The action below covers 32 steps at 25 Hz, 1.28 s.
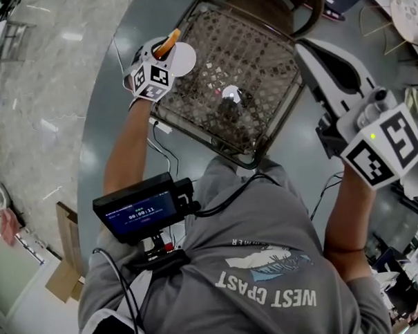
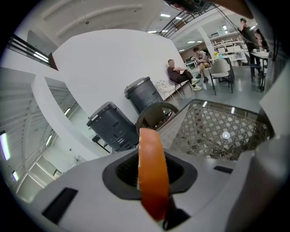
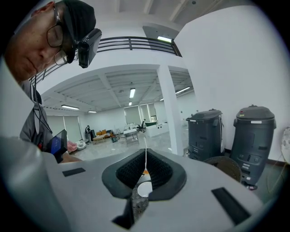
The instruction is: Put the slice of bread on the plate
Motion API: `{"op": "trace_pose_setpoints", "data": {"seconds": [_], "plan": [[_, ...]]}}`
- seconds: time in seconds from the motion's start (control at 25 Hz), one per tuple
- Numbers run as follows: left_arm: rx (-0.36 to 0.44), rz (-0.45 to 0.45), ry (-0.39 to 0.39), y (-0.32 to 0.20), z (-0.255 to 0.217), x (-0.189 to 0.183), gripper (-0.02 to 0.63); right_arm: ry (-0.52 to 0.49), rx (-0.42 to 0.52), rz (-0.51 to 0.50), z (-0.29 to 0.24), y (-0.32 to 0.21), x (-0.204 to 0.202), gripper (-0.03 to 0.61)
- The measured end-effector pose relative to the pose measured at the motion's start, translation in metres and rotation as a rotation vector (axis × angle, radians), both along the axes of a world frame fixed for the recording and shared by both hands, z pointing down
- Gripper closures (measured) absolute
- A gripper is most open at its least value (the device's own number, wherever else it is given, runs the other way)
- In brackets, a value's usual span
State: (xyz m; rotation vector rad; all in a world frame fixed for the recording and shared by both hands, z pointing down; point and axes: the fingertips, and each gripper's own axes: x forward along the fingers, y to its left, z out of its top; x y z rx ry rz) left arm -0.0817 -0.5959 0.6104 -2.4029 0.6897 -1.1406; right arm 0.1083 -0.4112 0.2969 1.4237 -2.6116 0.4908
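As tool [image 1: 165, 48] grips one slice [image 2: 153, 174], one plate [image 1: 186, 60] shows

Bread slice [image 2: 153, 176] upright, edge-on, orange crust, near white plate [image 1: 185, 58].

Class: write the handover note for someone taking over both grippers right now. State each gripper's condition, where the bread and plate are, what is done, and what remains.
Left gripper: shut on the bread slice.
Right gripper: fingers together, nothing in them, held off the mesh table's right side.
White plate: at the table's left edge, beside the left gripper.
Done: bread is in hand.
Left: lay it on the plate, release.
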Motion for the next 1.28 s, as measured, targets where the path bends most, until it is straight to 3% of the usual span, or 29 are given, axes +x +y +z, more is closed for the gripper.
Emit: {"op": "trace_pose_setpoints", "data": {"seconds": [0.64,0.92,1.28], "plan": [[0.016,0.017,-0.212,-0.007,0.054,-0.036,0.518,0.027,-0.120,0.013,0.018,0.010,-0.023,0.569],[0.017,0.029,-0.303,0.002,0.122,-0.021,0.520,0.022,-0.173,0.023,0.076,0.025,0.003,0.569],[0.056,0.046,-0.380,-0.004,0.121,-0.033,0.518,0.025,-0.202,0.029,0.070,0.022,-0.003,0.569]]}}
